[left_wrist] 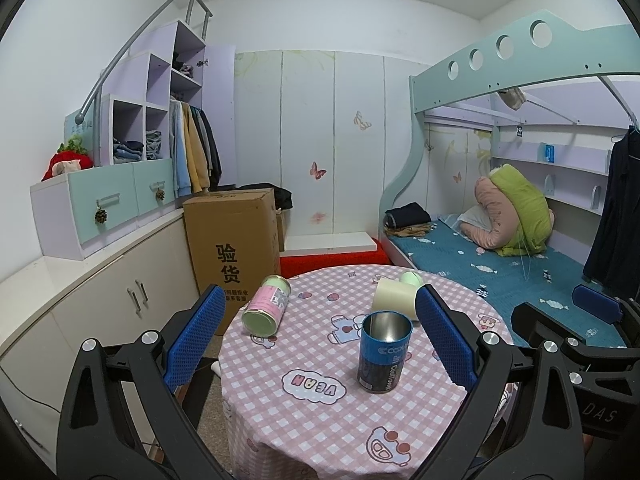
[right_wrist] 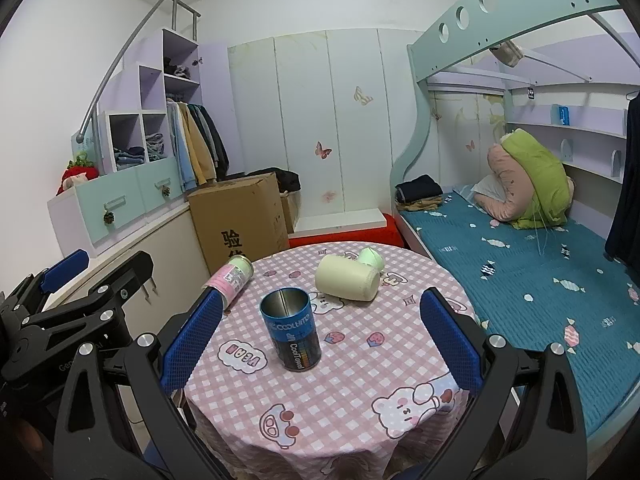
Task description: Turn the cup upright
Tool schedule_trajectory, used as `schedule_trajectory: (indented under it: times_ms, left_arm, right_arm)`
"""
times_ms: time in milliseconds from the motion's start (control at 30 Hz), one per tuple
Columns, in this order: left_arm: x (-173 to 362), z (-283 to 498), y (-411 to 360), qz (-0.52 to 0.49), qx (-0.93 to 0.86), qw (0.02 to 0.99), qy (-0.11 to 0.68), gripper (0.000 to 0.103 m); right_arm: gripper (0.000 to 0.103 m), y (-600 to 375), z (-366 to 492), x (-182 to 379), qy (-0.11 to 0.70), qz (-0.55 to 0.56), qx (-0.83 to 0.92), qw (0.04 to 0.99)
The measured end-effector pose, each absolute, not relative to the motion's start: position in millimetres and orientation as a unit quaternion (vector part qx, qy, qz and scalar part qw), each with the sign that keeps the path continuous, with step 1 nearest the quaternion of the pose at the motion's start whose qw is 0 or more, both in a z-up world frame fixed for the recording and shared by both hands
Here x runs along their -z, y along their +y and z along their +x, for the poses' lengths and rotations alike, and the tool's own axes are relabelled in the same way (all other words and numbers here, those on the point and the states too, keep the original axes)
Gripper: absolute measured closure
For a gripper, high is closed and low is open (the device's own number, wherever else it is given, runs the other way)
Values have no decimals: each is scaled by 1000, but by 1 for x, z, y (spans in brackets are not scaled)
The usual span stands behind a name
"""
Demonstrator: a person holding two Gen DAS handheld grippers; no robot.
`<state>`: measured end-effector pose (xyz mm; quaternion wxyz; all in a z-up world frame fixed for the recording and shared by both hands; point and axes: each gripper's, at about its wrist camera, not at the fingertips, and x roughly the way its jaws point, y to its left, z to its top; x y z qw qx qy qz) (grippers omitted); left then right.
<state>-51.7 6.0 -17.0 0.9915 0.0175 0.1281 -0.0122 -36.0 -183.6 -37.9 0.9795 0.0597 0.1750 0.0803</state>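
Note:
A blue metal cup (left_wrist: pixel 385 352) stands upright, open end up, on the round table with the pink checked cloth (left_wrist: pixel 312 412); it also shows in the right wrist view (right_wrist: pixel 292 328). A pale cream cup (left_wrist: pixel 394 298) lies on its side behind it, also in the right wrist view (right_wrist: pixel 347 283). A pink can (left_wrist: pixel 267 306) lies on its side at the table's left, also in the right wrist view (right_wrist: pixel 232 280). My left gripper (left_wrist: pixel 320 340) is open and empty, above the table's near edge. My right gripper (right_wrist: pixel 320 344) is open and empty, its fingers either side of the blue cup but nearer the camera.
A small green object (left_wrist: pixel 411 279) lies behind the cream cup. A cardboard box (left_wrist: pixel 234 248) stands left of the table by low cabinets (left_wrist: pixel 120 292). A bed with a blue cover (right_wrist: pixel 520 280) runs along the right. The other gripper shows at each view's edge.

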Motion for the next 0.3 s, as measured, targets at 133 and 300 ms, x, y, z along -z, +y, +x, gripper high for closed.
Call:
schedule_trajectory:
  times_ms: [133,300]
  left_arm:
    - [19,-50,5,18,11,991,130,7]
    - [23,-46,5,18,9,990,136,7]
  right_arm:
    - [8,-187,-32,39,179,61,-77,979]
    - [8,-187,-29,38,182,60,-77,978]
